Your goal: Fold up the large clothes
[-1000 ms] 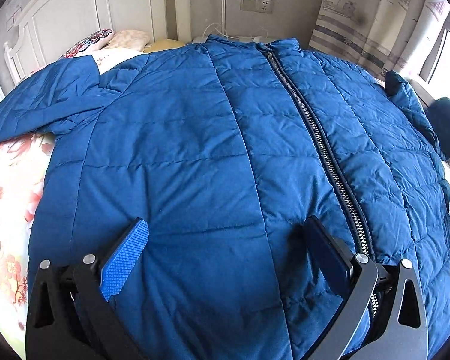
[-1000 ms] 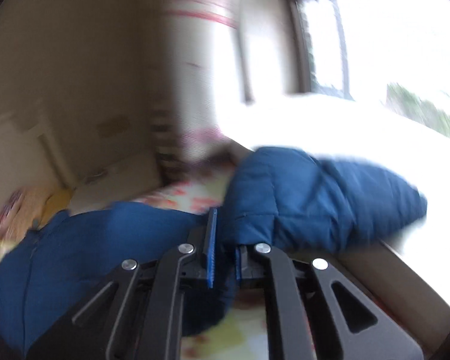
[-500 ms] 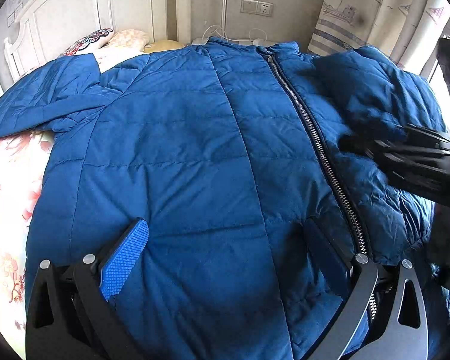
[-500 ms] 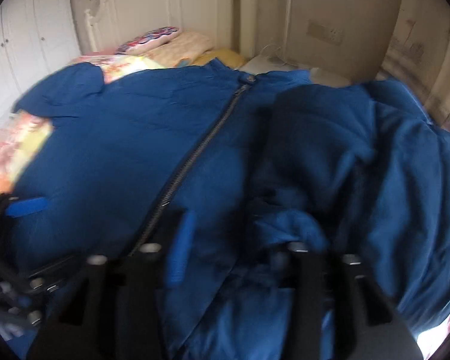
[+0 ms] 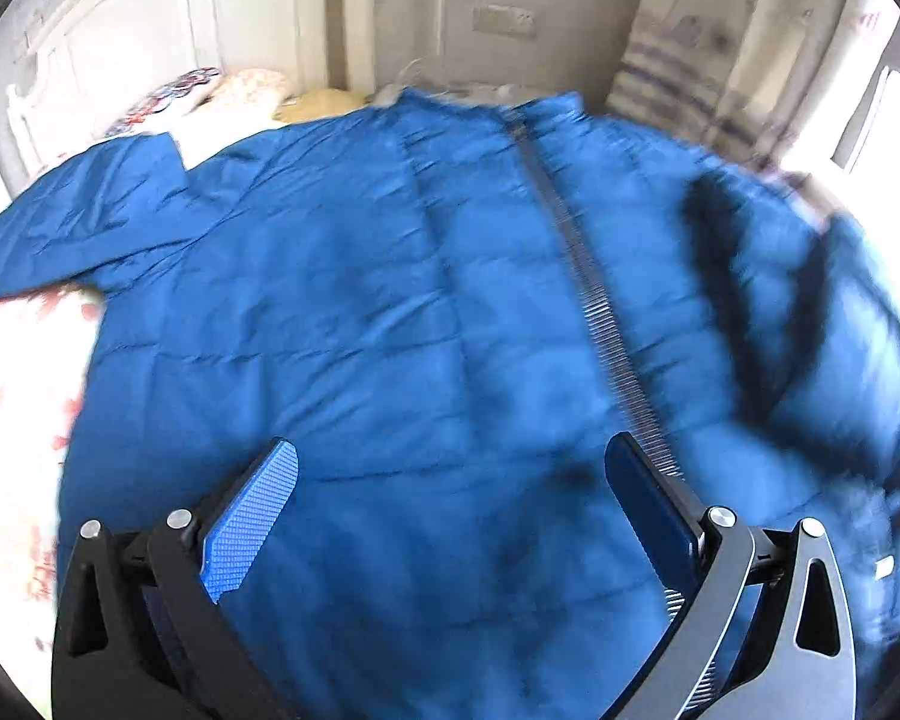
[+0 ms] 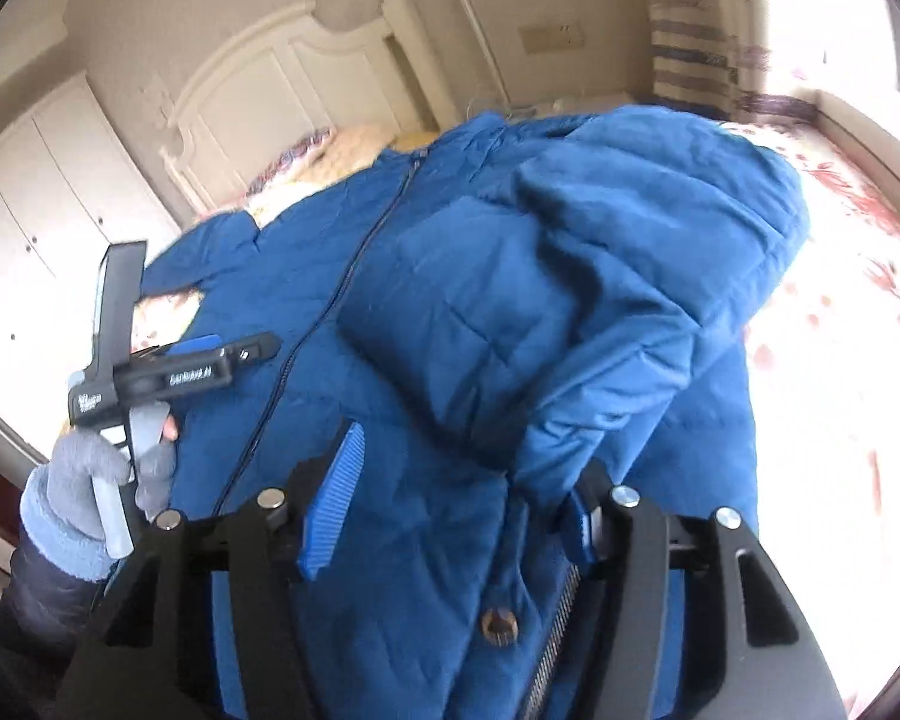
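One folded sleeve [image 6: 600, 276] lies loose across the jacket [image 5: 342, 312]; my right gripper [image 6: 456, 510], half-spread and holding nothing after just narrowing slightly, could drag it off the bed's [image 6: 840, 360] window edge; left gripper [image 5: 450, 516] gapes empty.

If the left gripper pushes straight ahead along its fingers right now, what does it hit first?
Most likely the blue jacket: the left gripper stands open and angled down at the front panel beside the zipper, with nothing between its fingers and the fabric. The view is blurred, so the remaining gap is unclear.
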### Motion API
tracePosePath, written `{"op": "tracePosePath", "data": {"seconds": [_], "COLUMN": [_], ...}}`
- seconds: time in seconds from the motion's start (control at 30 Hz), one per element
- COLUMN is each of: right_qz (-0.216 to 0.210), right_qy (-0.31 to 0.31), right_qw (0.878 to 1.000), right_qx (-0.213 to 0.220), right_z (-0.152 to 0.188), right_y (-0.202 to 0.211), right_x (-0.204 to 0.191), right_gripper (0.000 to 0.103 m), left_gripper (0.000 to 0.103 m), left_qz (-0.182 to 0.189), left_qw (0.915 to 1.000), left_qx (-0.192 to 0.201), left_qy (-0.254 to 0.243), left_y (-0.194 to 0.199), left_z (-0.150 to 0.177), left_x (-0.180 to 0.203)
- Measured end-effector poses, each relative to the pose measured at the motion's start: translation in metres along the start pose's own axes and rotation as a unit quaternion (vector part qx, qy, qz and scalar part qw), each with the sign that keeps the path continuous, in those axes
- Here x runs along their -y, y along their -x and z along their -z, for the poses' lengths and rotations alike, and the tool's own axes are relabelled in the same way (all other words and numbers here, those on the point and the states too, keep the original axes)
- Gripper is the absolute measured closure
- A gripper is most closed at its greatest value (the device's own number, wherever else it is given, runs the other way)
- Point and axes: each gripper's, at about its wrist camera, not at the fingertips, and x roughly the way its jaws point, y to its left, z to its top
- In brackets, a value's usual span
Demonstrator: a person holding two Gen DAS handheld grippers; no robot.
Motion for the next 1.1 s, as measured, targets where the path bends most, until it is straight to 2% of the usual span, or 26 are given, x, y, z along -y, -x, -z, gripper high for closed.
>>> {"op": "tracePosePath", "data": {"seconds": [0.07,0.1,0.13,0.17,0.2,0.23,0.3,0.37,0.4,0.43,0.5,0.6,0.63,0.67,0.73,0.83,0.9,0.93,1.0,1.03,1.1], "right_qz": [0.020,0.045,0.082,0.094,0.106,0.117,0.108,0.062,0.035,0.023,0.002,-0.016,-0.016,-0.015,-0.009,-0.005,-0.003,-0.003,-0.006,-0.004,-0.001], "right_qy": [0.024,0.036,0.070,0.094,0.118,0.135,0.132,0.083,0.038,0.006,-0.037,-0.076,-0.085,-0.090,-0.100,-0.120,-0.132,-0.136,-0.137,-0.136,-0.135], "right_qw": [0.999,0.998,0.994,0.990,0.986,0.983,0.985,0.995,0.999,0.999,0.998,0.996,0.995,0.994,0.992,0.989,0.986,0.984,0.984,0.984,0.984], "right_qx": [-0.009,-0.022,-0.036,-0.040,-0.043,-0.044,-0.032,-0.003,0.017,0.031,0.051,0.051,0.051,0.055,0.070,0.090,0.103,0.112,0.117,0.116,0.113], "right_z": [0.008,0.009,0.011,0.011,0.013,0.015,0.016,0.015,0.014,0.014,0.016,0.018,0.019,0.018,0.019,0.025,0.029,0.031,0.032,0.032,0.028], "right_y": [-0.006,-0.015,-0.025,-0.029,-0.035,-0.038,-0.033,-0.015,-0.003,0.005,0.014,0.013,0.013,0.015,0.020,0.030,0.032,0.034,0.038,0.035,0.030], "right_x": [-0.006,-0.010,-0.023,-0.031,-0.041,-0.048,-0.046,-0.027,-0.010,0.002,0.021,0.038,0.043,0.044,0.049,0.055,0.057,0.059,0.060,0.059,0.058], "right_gripper": [0.044,0.043,0.034,0.023,0.021,0.021,0.023,0.026,0.026,0.026,0.026,0.025,0.025,0.025,0.025,0.024,0.024,0.024,0.024,0.024,0.024], "left_gripper": [0.005,0.005,0.005,0.005,0.005,0.005,0.006,0.014,0.024,0.028,0.030,0.069,0.081,0.085,0.087,0.087,0.087,0.087,0.086,0.086,0.084], "left_qz": [0.039,0.067,0.090,0.115,0.149,0.159,0.149,0.121,0.128,0.150,0.184,0.211,0.208,0.200,0.170,0.085,0.025,-0.013,-0.057,-0.047,0.030], "left_qw": [0.9991,0.9972,0.9950,0.9917,0.9856,0.9828,0.9798,0.9788,0.9778,0.9751,0.9693,0.9609,0.9603,0.9584,0.9567,0.9571,0.9488,0.9404,0.9287,0.9309,0.9482], "left_qx": [0.013,0.020,0.022,0.023,0.020,0.017,0.014,-0.006,-0.037,-0.062,-0.068,-0.042,-0.037,-0.031,-0.006,0.046,0.094,0.123,0.146,0.135,0.082], "left_qy": [-0.009,-0.025,-0.038,-0.053,-0.077,-0.093,-0.133,-0.165,-0.162,-0.151,-0.148,-0.175,-0.183,-0.201,-0.236,-0.273,-0.300,-0.317,-0.336,-0.336,-0.306], "left_y": [0.014,0.023,0.028,0.033,0.039,0.042,0.039,0.017,-0.003,-0.017,-0.027,-0.019,-0.016,-0.012,-0.003,0.009,0.019,0.024,0.019,0.009,-0.008], "left_z": [-0.007,-0.014,-0.020,-0.025,-0.034,-0.038,-0.046,-0.047,-0.046,-0.043,-0.039,-0.032,-0.032,-0.032,-0.040,-0.076,-0.103,-0.118,-0.145,-0.156,-0.164], "left_x": [0.026,0.047,0.063,0.079,0.102,0.116,0.142,0.158,0.160,0.160,0.161,0.166,0.167,0.171,0.179,0.182,0.181,0.180,0.169,0.159,0.132]}}
